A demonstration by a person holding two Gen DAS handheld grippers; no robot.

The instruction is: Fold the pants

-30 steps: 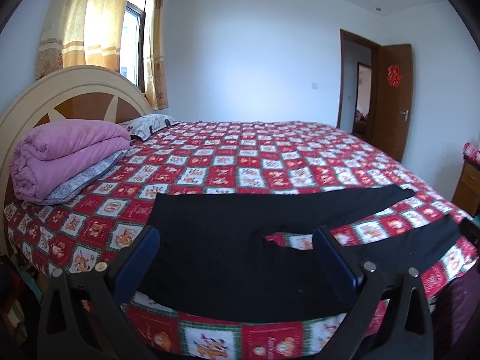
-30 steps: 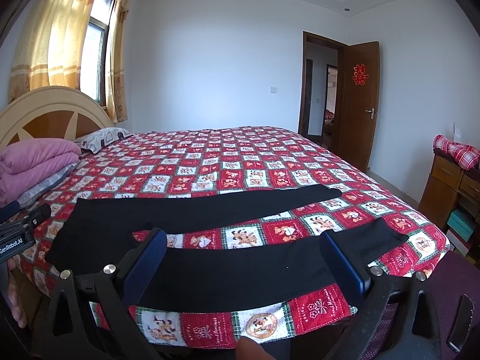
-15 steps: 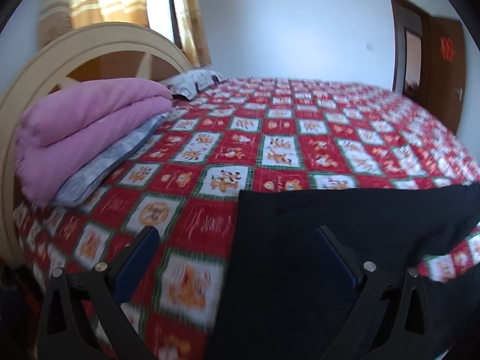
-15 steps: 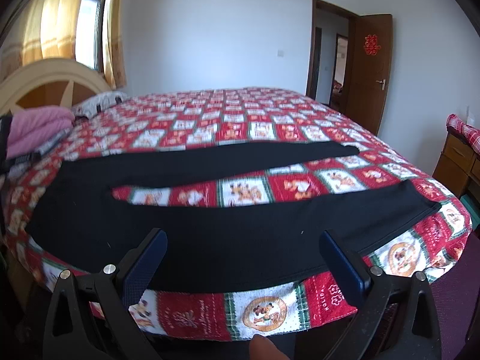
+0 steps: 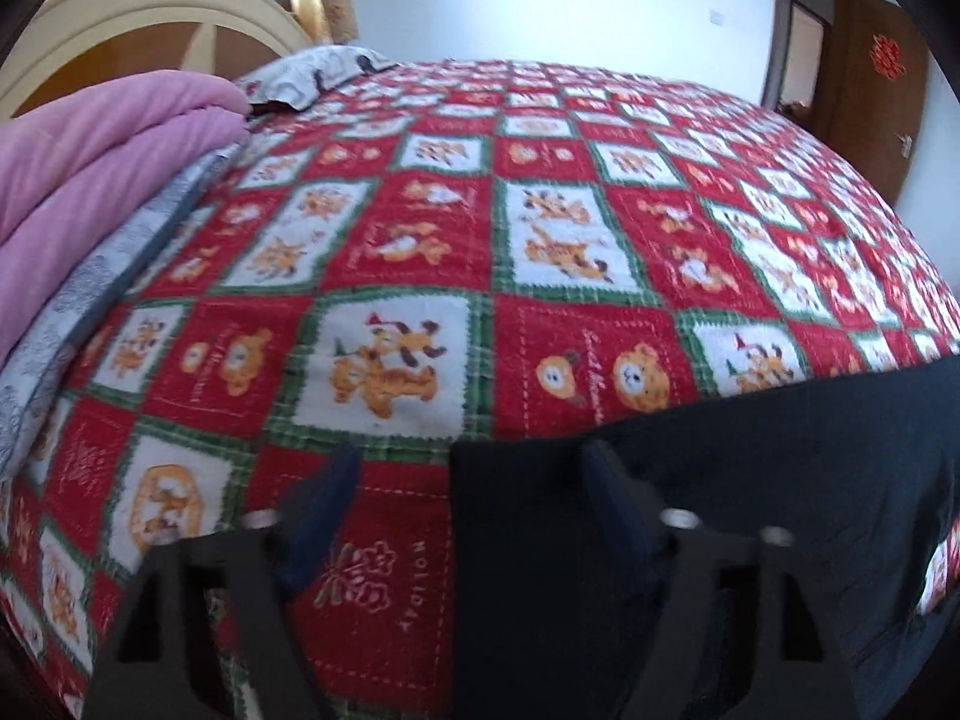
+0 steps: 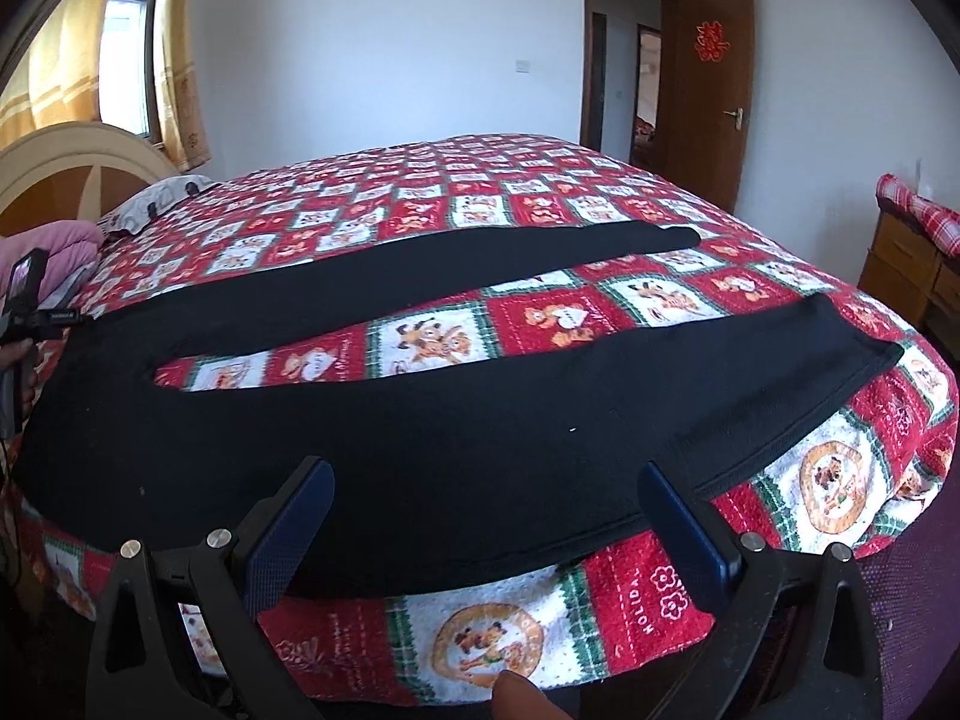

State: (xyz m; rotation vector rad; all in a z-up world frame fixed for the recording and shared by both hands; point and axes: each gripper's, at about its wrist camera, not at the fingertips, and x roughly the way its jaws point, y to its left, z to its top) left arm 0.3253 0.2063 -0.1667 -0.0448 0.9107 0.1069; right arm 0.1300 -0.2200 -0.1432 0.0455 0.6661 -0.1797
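Black pants [image 6: 420,432] lie flat across the bed [image 6: 498,642], waist at the left and both legs spread toward the right. In the left wrist view the waist's far corner [image 5: 480,480] lies between the jaws of my left gripper [image 5: 471,456], which are closing; the blue pads do not press the cloth. My right gripper [image 6: 485,471] stands open low over the near leg, close to the bed's front edge, with nothing held.
A folded pink quilt [image 5: 102,168] on a grey blanket and a pillow [image 5: 312,72] sit by the headboard at the left. A wooden cabinet [image 6: 912,264] stands at the right and an open door [image 6: 714,90] behind. A person's hand [image 6: 21,372] shows at the left edge.
The left gripper has swept left along the pants to the waist end, dropped close to the bed, and its jaws have narrowed. The right gripper has sunk toward the near leg.
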